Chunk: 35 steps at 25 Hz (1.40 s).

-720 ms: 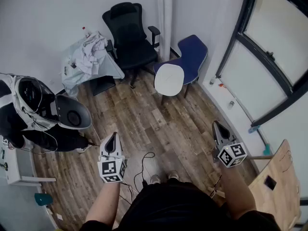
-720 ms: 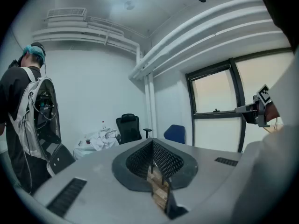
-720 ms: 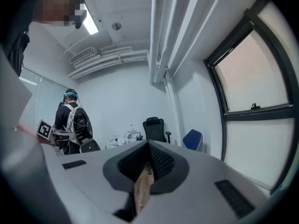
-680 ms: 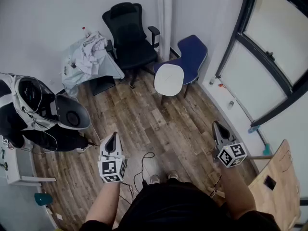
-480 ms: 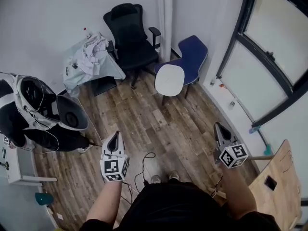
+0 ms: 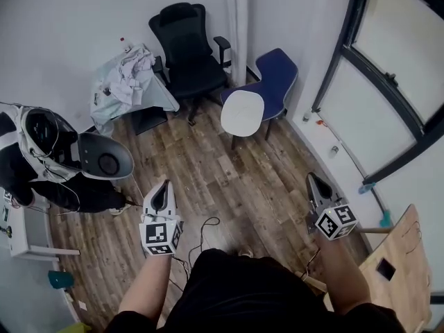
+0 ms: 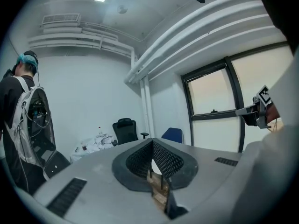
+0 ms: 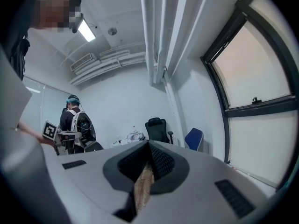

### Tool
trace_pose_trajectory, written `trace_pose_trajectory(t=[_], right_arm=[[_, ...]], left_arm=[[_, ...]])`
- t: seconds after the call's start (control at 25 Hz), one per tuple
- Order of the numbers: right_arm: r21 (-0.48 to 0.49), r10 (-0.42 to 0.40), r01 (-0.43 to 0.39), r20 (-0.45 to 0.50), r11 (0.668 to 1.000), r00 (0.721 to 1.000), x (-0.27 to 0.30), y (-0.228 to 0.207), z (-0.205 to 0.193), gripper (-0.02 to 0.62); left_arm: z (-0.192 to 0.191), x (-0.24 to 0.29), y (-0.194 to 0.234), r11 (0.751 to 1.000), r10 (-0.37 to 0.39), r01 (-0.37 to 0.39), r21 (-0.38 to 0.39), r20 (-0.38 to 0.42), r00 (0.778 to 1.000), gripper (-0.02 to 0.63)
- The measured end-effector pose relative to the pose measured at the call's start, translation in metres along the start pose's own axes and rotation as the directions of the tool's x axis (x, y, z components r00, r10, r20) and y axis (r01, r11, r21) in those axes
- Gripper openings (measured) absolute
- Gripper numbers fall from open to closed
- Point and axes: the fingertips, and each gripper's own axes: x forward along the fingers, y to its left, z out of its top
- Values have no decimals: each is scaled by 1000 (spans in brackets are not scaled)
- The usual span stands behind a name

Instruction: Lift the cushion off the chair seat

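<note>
a: little has moved: the wearer's torso has come forward and now hides the shoes, and the bystander (image 6: 38, 159) at far left has swung the grey round shell they carry a bit to the right.

b: and the left gripper (image 6: 161, 188)?

a: low and near, over the wood floor (image 6: 208, 172) beside a loose cable (image 6: 206, 233). its jaws are pressed together with nothing between them.

b: where's the cushion?

a: the white cushion (image 6: 243, 113) lies flat on the seat of the blue chair (image 6: 279, 75), far across the room, just right of the black office chair (image 6: 186, 47). it is well apart from both claws.

b: the right gripper (image 6: 312, 180)?

a: also pressed shut and empty, held near, on the window side.

b: why held like that?

a: my guess is this is a walking pose: both tools sit out front, roughly level and closed, because nothing is within reach yet. the task looks barely begun. the person must close in on the chair and spread the jaws before taking the cushion's edge.
</note>
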Motion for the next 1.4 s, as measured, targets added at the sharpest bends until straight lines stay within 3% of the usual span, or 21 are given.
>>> trace_pose_trajectory(t=[0.28,0.64,1.4], right_arm=[[77,-11,13,-25,997,1000,9,-28,-15,11],[65,-25,26,-15,998,1000,54,-36,-7,11],[83,-112,116,-45,990,993,190,-59,9,11]], left_arm=[[-15,8,-29,999,-44,45,23,-42,998,5],[-20,57,0,1000,-28,28,1,-24,999,5],[-2,221,73,993,-118,118,-8,13,993,5]])
